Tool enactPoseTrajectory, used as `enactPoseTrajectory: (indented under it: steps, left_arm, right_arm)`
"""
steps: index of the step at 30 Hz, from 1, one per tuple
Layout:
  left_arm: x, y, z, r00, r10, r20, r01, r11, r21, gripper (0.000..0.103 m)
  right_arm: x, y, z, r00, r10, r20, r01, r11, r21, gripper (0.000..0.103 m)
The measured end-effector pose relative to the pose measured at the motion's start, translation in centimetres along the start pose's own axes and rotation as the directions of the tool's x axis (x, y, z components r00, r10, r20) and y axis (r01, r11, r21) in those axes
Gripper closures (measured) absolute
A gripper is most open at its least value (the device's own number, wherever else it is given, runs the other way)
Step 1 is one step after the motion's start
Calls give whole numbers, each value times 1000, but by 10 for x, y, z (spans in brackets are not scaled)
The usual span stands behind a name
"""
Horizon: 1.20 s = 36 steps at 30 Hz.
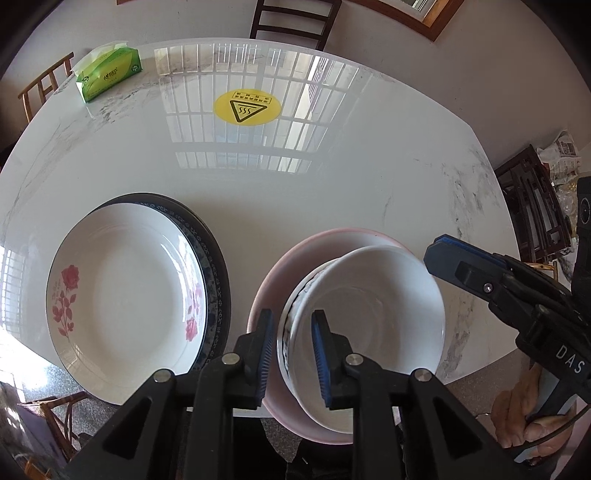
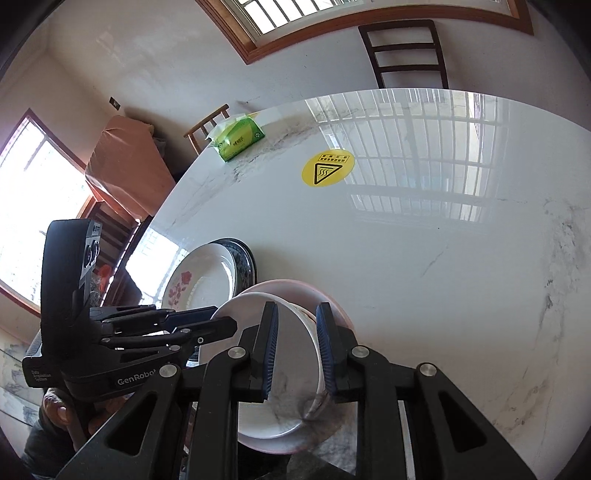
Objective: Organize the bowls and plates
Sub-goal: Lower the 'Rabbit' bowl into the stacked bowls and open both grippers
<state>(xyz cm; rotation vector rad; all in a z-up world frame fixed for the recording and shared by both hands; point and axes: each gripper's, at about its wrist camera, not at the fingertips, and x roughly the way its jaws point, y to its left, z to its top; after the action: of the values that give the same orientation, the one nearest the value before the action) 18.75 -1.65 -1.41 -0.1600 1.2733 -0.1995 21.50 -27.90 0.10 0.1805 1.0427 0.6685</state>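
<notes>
A white bowl lies tilted inside a blue-patterned bowl, and both sit in a wide pink bowl at the table's near edge. My left gripper straddles the left rims of the two inner bowls, its pads slightly apart from them. My right gripper hovers just past the white bowl's right rim with its jaws nearly together and nothing pinched. In the right wrist view the right gripper is over the white bowl. To the left, a rose-printed plate rests on a dark blue-rimmed plate.
The marble table carries a yellow hot-surface sticker and a green tissue pack at the far left. A dark chair stands behind it and another chair at the right. A person's hand grips the right tool.
</notes>
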Motion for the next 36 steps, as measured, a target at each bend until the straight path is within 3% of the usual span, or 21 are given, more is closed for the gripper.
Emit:
enactPoseTrajectory:
  steps: [8,12,17,21,24,28,31,36]
  left_arm:
    - [10,-5,1,1000,26,-8,-26,1000,13,82]
    - [8,-5,-1,1000,5,-9,-5,1000,11,81]
    - [-23,7,-6,991,-41,131,41,999,1,81]
    - [-47,19,-17,969,-24,245,27,1000,-10,71]
    - [-56,27,-31,954,-32,298,44,998,-34,59]
    - [-62,29,-51,939,-7,345,20,999,-36,59]
    - [-61,28,-68,926,37,377,-31,999,-20,59]
    - [-46,31,-89,905,63,421,-64,998,-13,59]
  right_arm:
    - [20,-5,-2,999,-6,-35,6,1000,9,81]
    - [30,-12,-2,997,-3,-82,6,999,37,81]
    - [14,-21,-7,999,48,-3,-48,996,79,81]
    - [-16,-28,-19,990,79,114,-92,990,108,70]
    - [-36,-26,-39,983,27,184,-44,995,86,63]
    - [-56,-11,-70,961,-73,268,70,997,20,62]
    - [-67,3,-89,930,-158,332,177,984,-27,62]
    - [-69,11,-115,888,-199,414,245,968,-60,52]
